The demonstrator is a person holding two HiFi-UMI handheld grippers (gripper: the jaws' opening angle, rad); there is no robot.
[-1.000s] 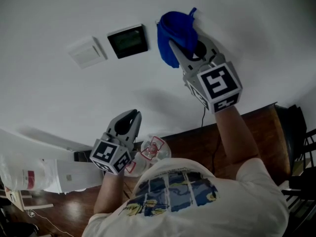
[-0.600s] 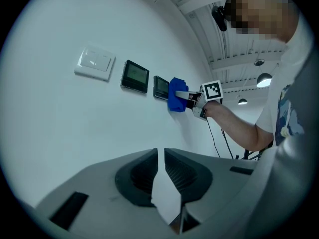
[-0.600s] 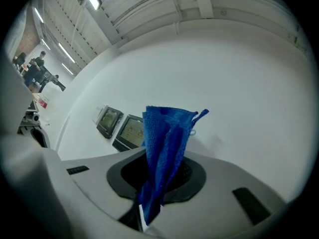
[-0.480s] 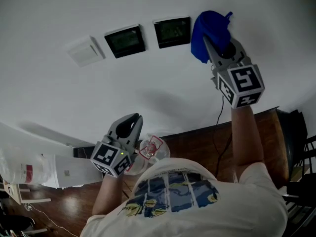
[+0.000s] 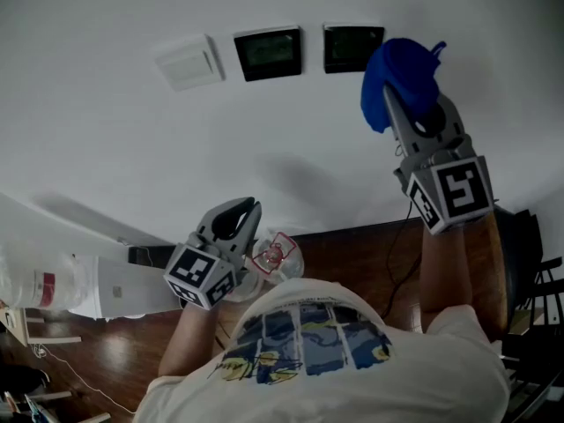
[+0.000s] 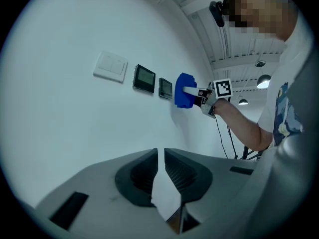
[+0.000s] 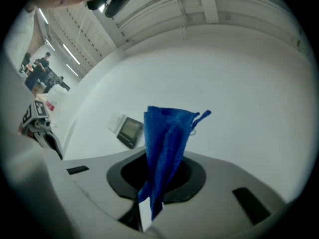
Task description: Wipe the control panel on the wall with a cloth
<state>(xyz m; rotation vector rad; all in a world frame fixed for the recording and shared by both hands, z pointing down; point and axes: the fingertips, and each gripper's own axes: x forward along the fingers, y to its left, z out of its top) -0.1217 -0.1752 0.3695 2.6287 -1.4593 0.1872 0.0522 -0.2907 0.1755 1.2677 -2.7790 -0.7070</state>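
Now, right tongs (image 5: 401, 104) tight on cloth (image 5: 404, 64) at panel (image 5: 351, 48) edge; left tongs (image 5: 241, 208) together, empty

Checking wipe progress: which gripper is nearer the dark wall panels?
Right. The right gripper, gripping the blue cloth, is beside the panels; the left gripper hangs far below them.

The blue cloth (image 7: 167, 148) hides the right-hand control panel (image 5: 351, 48) from the right gripper view.

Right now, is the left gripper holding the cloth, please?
No, the cloth is pinched in the right gripper; the left gripper is shut and empty.
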